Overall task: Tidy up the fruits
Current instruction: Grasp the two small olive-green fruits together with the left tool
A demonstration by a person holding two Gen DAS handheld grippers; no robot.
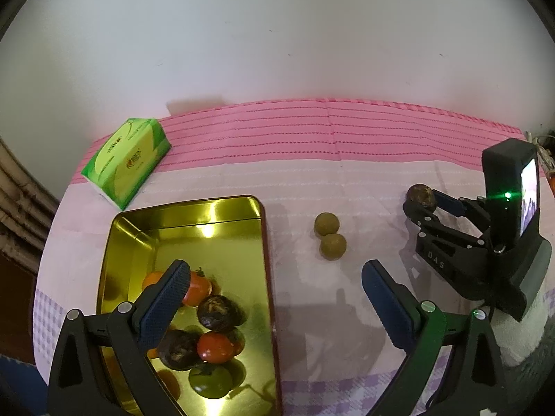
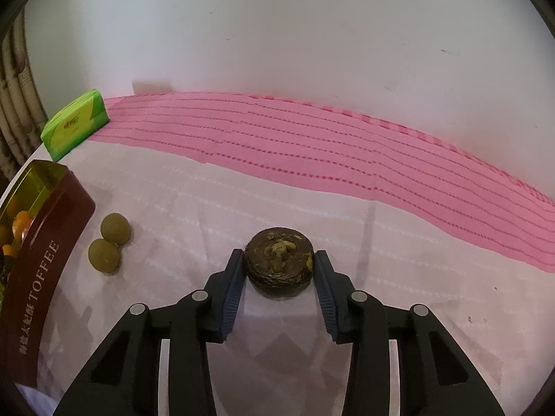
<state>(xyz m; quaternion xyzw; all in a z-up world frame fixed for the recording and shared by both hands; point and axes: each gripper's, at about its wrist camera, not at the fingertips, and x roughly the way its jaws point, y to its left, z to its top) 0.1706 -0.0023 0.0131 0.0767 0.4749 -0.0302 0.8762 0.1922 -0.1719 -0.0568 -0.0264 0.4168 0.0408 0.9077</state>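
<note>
Gripping dark, wrinkled fruit (image 2: 279, 263) between blue pads (image 2: 231, 294).

Black hand-held gripper (image 2: 279, 270) frames, blue ribbed finger pads (image 2: 231, 298), silver pivot screws (image 2: 199, 295), "DAS" marking.

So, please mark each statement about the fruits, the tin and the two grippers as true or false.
1. The right gripper has a dark brown fruit between its pads. True.
2. Two green fruits lie inside the gold tin. False: they lie on the cloth beside it.
3. The left gripper holds a tomato. False: it is open and empty.
4. Red tomatoes are in the tin. True.
5. The green box stands inside the tin. False: it sits behind it, on the cloth.
</note>
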